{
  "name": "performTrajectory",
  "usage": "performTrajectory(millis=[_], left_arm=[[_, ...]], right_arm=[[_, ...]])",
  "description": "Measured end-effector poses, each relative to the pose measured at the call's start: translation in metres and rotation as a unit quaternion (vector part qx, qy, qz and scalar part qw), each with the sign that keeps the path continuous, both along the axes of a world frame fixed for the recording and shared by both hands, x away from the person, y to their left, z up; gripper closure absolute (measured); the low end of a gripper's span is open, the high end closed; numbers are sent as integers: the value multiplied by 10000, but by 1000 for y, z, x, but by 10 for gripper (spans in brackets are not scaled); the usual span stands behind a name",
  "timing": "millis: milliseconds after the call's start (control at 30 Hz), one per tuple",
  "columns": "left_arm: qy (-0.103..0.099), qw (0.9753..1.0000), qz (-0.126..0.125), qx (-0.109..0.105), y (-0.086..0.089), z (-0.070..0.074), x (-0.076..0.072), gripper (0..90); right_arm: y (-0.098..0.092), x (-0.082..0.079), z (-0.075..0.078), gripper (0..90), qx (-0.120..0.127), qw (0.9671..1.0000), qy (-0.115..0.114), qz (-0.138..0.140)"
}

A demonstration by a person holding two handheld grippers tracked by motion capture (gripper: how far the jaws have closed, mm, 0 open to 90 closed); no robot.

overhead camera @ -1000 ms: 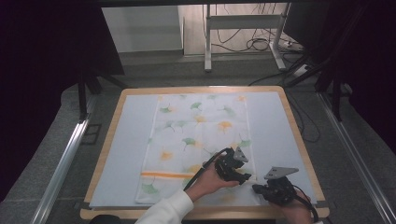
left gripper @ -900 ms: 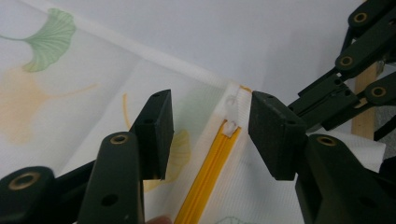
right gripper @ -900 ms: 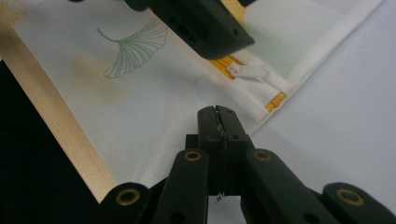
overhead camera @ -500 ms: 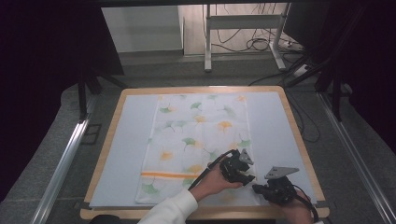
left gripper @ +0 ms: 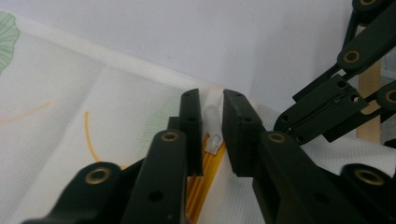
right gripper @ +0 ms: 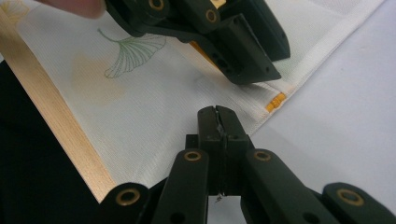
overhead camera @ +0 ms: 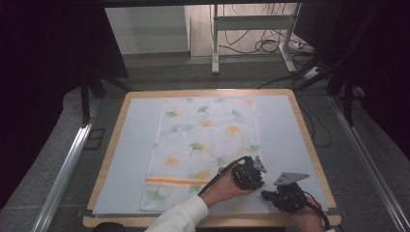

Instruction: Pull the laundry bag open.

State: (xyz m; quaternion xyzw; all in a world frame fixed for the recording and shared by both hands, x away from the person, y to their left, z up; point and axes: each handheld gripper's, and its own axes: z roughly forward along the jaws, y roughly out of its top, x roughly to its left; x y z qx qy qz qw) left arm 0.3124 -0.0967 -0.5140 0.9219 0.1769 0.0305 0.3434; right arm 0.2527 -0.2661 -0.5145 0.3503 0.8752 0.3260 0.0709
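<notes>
White cloth (overhead camera: 203, 145) with green and orange ginkgo leaves, orange stripe (overhead camera: 176, 181).

Wooden-rimmed table (overhead camera: 309, 140), cables (overhead camera: 263, 46) on floor beyond

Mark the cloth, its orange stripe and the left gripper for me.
cloth (overhead camera: 203, 140), high view, middle of the printed fabric.
orange stripe (overhead camera: 169, 181), high view, left part of the band near the cloth's near end.
left gripper (left gripper: 213, 128), left gripper view, gap between its jaw tips, where a fold of cloth sits.
</notes>
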Motion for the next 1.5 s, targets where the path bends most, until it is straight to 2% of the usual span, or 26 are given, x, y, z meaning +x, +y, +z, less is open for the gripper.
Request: performTrajectory(millis=[67, 167, 233, 267, 600, 700, 767, 900, 967, 1167, 1300, 1500], left_arm=[[-91, 9999, -48, 76, -2, 1, -2, 841], [-116, 9999, -30, 113, -3, 2, -4, 849], [-152, 9998, -2, 99, -1, 4, -3, 894], [-106, 9999, 12, 74, 0, 3, -3, 900], [-76, 9999, 7, 67, 0, 3, -2, 900], [21, 10000, 4, 27, -1, 2, -1, 894], [83, 10000, -27, 0, -4, 2, 1, 851], [-62, 9997, -67, 240, -13, 2, -1, 838], [-56, 9995, -56, 300, -13, 3, -1, 843], [-200, 9992, -73, 326, -12, 3, -2, 894], [-78, 9997, -9, 233, -10, 2, -1, 900], [-47, 9998, 32, 203, -6, 2, -1, 900]], right_arm=[[0, 0, 0, 888, -4, 10000, -2, 3], [0, 0, 0, 888, -6, 10000, -3, 5], [0, 0, 0, 888, 4, 10000, 1, 3], [0, 0, 0, 888, 12, 10000, 4, 6], [-1, 1, 0, 888, 23, 10000, 4, 11], [-1, 1, 0, 888, 24, 10000, 4, 13], [-1, 1, -1, 888, 23, 10000, 3, 5], [0, 1, 0, 888, 15, 10000, -1, 3], [0, 1, 0, 888, 10, 10000, -1, 4], [0, 1, 0, 888, -1, 10000, -12, 7], [0, 1, 0, 888, -5, 10000, -14, 13], [0, 1, -1, 890, 1, 10000, -6, -1]])
